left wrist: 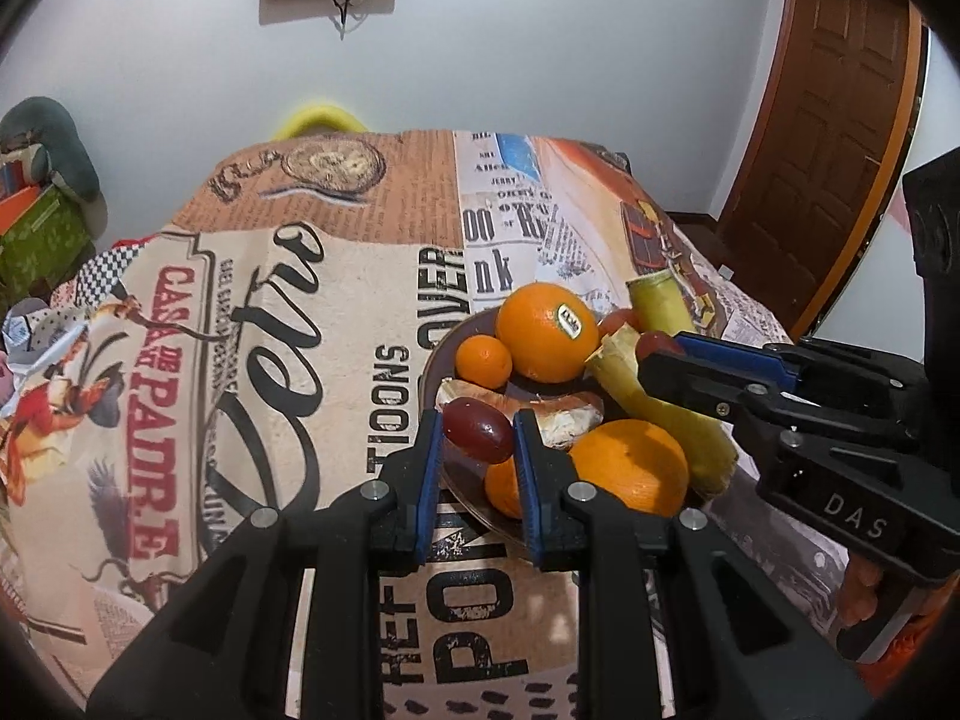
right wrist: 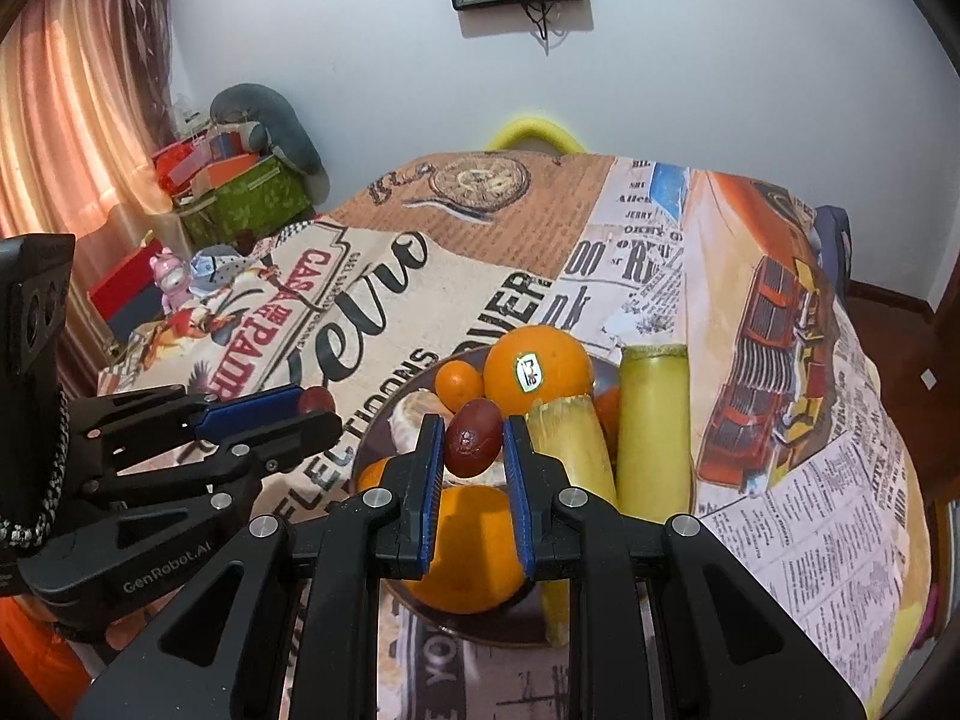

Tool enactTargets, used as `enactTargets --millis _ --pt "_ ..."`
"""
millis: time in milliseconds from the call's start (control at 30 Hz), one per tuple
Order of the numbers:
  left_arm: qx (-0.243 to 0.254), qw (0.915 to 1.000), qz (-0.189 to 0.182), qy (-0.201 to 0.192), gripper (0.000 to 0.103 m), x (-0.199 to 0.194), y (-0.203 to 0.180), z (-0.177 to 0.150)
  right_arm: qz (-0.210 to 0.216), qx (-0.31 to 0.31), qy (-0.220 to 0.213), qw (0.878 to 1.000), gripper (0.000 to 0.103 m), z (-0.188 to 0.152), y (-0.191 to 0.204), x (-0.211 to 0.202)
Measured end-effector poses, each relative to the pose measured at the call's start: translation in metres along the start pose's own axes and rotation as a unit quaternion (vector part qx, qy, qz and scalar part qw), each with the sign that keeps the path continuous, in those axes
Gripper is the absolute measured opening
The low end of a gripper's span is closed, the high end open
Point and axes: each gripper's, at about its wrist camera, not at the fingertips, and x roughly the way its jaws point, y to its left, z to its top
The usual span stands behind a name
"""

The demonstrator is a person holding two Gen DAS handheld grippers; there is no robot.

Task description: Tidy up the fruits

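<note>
A brown plate point(left wrist: 441, 354) point(right wrist: 372, 450) on the printed tablecloth holds a stickered orange point(left wrist: 546, 330) point(right wrist: 537, 369), a small tangerine point(left wrist: 483, 361) point(right wrist: 459, 384), more oranges point(left wrist: 630, 468) point(right wrist: 474, 546), two yellow-green cane pieces point(left wrist: 660, 414) point(right wrist: 654, 420) and a pale peeled piece point(left wrist: 564, 417). My left gripper point(left wrist: 478, 429) is shut on a dark red grape point(left wrist: 478, 429) above the plate's near left side; it also shows in the right wrist view point(right wrist: 306, 405). My right gripper point(right wrist: 474, 441) is shut on another red grape point(right wrist: 473, 437) over the plate; it also shows in the left wrist view point(left wrist: 660, 354).
The table point(left wrist: 300, 360) is covered by a newspaper-print cloth. A yellow chair back point(right wrist: 531, 135) stands behind the far edge. Boxes and a grey cushion point(right wrist: 264, 120) sit far left by a curtain. A wooden door point(left wrist: 840, 120) is at the right.
</note>
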Motion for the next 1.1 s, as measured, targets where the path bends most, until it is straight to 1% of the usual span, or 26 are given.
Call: enactTargets --millis 300,433,533,600,667,767,933,1033,1100 --pt "-0.017 0.9991 -0.021 0.033 0.023 0.025 0.006 -0.005 0.005 -0.008 0.018 1.000 0.018 -0.005 0.001 0.018" --pt "-0.015 0.9991 -0.021 0.034 0.023 0.026 0.003 -0.005 0.007 -0.011 0.021 1.000 0.018 -0.004 0.001 0.021" --pt "-0.020 0.9989 -0.021 0.037 0.030 0.027 0.004 -0.005 0.007 -0.009 0.026 1.000 0.019 -0.005 0.000 0.024" --pt "-0.025 0.9989 -0.018 0.037 0.036 0.028 0.006 -0.005 0.009 -0.006 0.028 1.000 0.022 -0.005 -0.002 0.024" --pt "-0.028 0.9987 -0.019 0.037 0.036 0.028 0.008 -0.005 0.009 -0.004 0.026 1.000 0.026 -0.005 -0.003 0.022" --pt "-0.026 0.9988 -0.018 0.037 0.036 0.027 0.007 -0.005 0.009 -0.002 0.023 1.000 0.026 -0.006 -0.003 0.020" --pt "-0.021 0.9994 -0.007 0.026 0.036 0.017 0.005 -0.004 0.004 0.004 0.013 1.000 0.026 -0.003 -0.005 0.010" --pt "-0.016 0.9998 0.001 0.008 0.036 -0.001 0.002 -0.001 0.002 0.009 -0.002 1.000 0.026 0.000 -0.005 -0.005" --pt "-0.015 0.9998 0.005 -0.011 0.036 -0.020 0.000 0.003 -0.002 0.011 -0.017 1.000 0.026 0.003 -0.005 -0.019"
